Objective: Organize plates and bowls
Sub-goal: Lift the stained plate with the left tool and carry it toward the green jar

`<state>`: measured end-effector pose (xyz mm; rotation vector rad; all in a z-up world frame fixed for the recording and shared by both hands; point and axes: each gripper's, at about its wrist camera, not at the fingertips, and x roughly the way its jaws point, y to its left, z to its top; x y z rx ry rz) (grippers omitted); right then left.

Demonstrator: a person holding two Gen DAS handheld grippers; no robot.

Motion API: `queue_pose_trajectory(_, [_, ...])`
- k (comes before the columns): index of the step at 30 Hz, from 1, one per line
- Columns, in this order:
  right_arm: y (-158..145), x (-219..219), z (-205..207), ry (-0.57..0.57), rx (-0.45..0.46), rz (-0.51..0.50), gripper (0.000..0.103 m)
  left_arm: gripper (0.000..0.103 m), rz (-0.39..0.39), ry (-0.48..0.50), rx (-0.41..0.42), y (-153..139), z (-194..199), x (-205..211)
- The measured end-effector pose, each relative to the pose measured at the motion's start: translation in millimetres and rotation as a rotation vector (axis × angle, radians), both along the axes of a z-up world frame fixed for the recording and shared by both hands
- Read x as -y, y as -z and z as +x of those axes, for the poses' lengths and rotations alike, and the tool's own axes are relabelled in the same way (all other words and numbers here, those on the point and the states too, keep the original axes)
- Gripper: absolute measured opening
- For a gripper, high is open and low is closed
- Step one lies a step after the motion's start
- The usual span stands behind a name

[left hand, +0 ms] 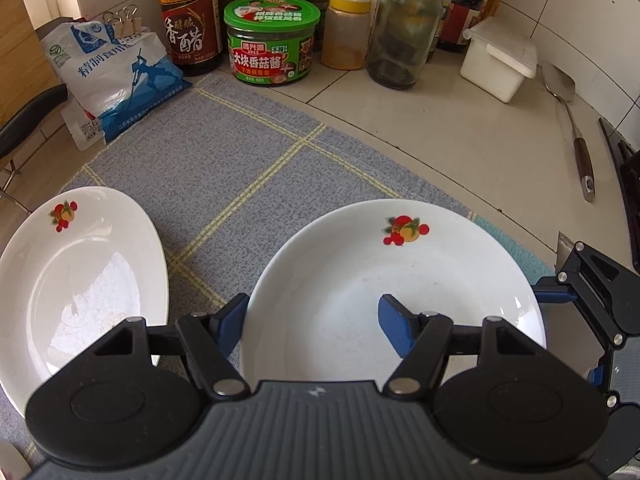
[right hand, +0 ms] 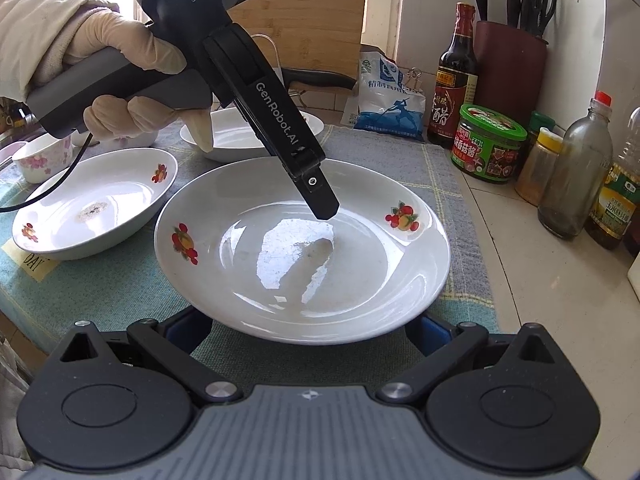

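A white plate (left hand: 400, 264) with fruit prints sits on a grey checked cloth (left hand: 240, 168). My left gripper (left hand: 312, 312) is open and straddles the plate's left rim, with one blue pad outside it and the other well inside over the dish. In the right wrist view the same plate (right hand: 304, 256) fills the middle, and the left gripper (right hand: 324, 210) slants down into it from a gloved hand (right hand: 120, 52). My right gripper (right hand: 308, 332) is spread wide at the plate's near rim, which hides its fingertips. A second plate (left hand: 80, 272) lies to the left.
Bottles, a green-lidded jar (left hand: 272, 40), a salt bag (left hand: 116, 80) and a white box (left hand: 500, 60) line the tiled wall. A metal ladle (left hand: 572, 120) lies on the counter. Another shallow dish (right hand: 96, 212), a far plate (right hand: 240, 136) and a small floral bowl (right hand: 40, 156) stand nearby.
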<state>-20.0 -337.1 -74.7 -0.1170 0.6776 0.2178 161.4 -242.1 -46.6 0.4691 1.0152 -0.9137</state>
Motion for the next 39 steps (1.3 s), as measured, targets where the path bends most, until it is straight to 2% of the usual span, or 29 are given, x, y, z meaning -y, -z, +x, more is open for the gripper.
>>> queue_pose_trajectory(23, [3.3,47.3,59.2,0.018,-0.001,0.003,0.103,0.069,-0.035,-0.023,0.028,7.8,54.7,52.4])
queue_pose_trajectory(39, [13.5,50.1,74.5,0.044,-0.016,-0.027,0.103,0.069,-0.052,-0.016,0.054,17.2,62.7,61.7])
